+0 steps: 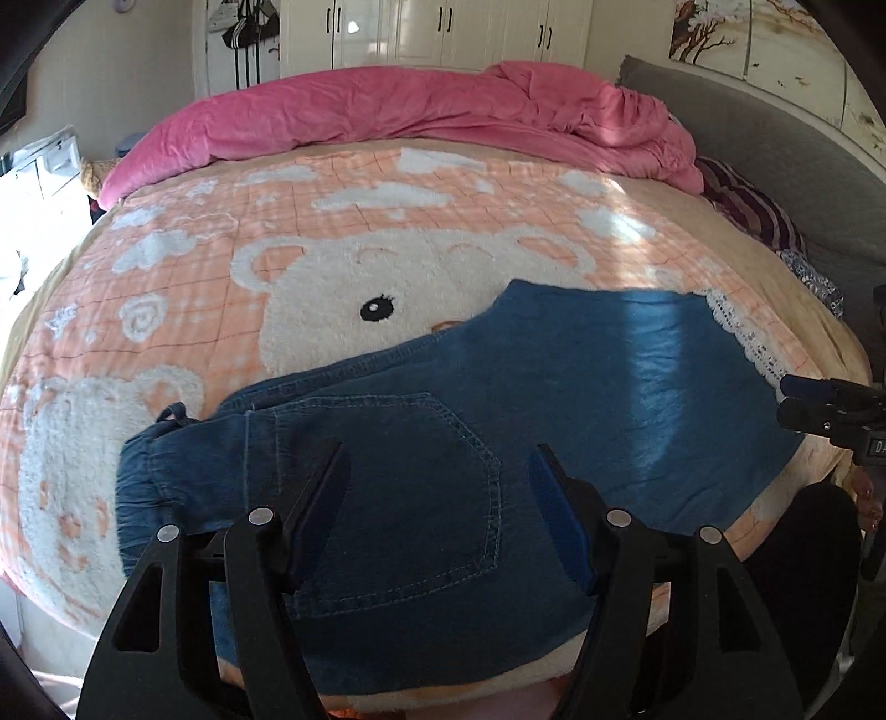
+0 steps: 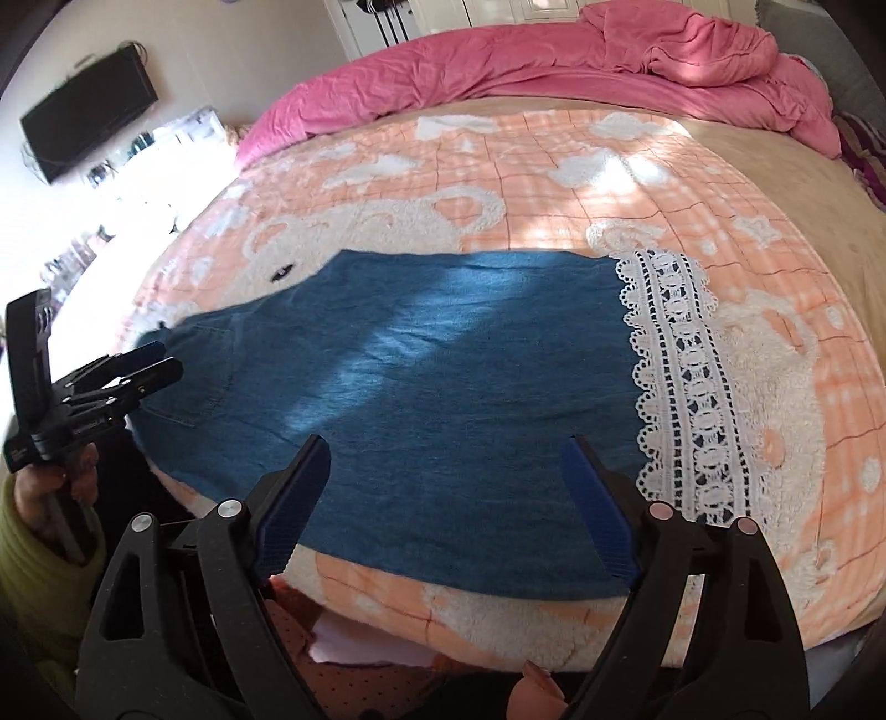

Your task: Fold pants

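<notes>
Blue denim pants [image 1: 498, 399] lie flat across the near edge of the bed, back pocket up, waistband [image 1: 144, 476] at the left and white lace hem [image 2: 681, 376] at the right. My left gripper [image 1: 437, 459] is open and empty, hovering over the back pocket [image 1: 421, 487] near the waist. My right gripper [image 2: 443, 448] is open and empty above the leg part of the pants [image 2: 443, 360], left of the lace. The left gripper also shows in the right wrist view [image 2: 160, 360], and the right gripper in the left wrist view [image 1: 786, 399].
The bed is covered by a peach fleece blanket with white bears [image 1: 332, 266]. A pink duvet [image 1: 415, 116] is bunched along the far side. A grey headboard [image 1: 775, 149] stands at the right, a wardrobe [image 1: 443, 33] behind, a wall TV [image 2: 88, 111] at the left.
</notes>
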Demonstrator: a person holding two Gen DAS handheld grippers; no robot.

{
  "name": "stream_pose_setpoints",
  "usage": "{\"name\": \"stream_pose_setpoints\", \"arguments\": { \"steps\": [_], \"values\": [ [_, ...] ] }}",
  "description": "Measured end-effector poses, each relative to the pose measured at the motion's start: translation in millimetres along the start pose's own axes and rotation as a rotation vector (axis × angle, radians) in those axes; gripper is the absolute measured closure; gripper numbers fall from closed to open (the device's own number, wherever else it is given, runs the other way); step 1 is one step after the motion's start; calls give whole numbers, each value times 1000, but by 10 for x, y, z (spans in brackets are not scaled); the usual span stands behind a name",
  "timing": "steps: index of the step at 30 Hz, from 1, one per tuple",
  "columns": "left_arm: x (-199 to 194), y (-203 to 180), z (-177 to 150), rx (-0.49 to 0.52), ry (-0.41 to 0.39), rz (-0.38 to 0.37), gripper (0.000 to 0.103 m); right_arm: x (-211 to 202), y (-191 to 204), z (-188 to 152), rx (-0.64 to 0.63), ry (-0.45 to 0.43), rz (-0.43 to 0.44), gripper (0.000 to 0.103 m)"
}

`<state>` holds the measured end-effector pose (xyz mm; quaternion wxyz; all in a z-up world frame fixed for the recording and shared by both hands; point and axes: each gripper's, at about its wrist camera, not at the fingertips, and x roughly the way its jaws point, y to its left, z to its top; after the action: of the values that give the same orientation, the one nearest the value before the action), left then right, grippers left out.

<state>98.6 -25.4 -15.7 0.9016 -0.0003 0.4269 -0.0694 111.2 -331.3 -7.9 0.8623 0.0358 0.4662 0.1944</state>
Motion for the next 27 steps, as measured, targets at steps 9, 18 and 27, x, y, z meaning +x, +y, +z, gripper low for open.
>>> {"name": "stream_pose_setpoints", "arguments": {
  "steps": [9, 18, 27],
  "values": [
    [232, 378, -252, -29, 52, 15, 37, 408, -377, 12, 151, 72, -142, 15],
    [182, 322, -254, -21, 11, 9, 37, 336, -264, -120, 114, -33, -153, 11],
    [-200, 89, -197, -19, -38, -61, 37, -211, -160, -265, 143, -159, -144, 10]
  ]
}}
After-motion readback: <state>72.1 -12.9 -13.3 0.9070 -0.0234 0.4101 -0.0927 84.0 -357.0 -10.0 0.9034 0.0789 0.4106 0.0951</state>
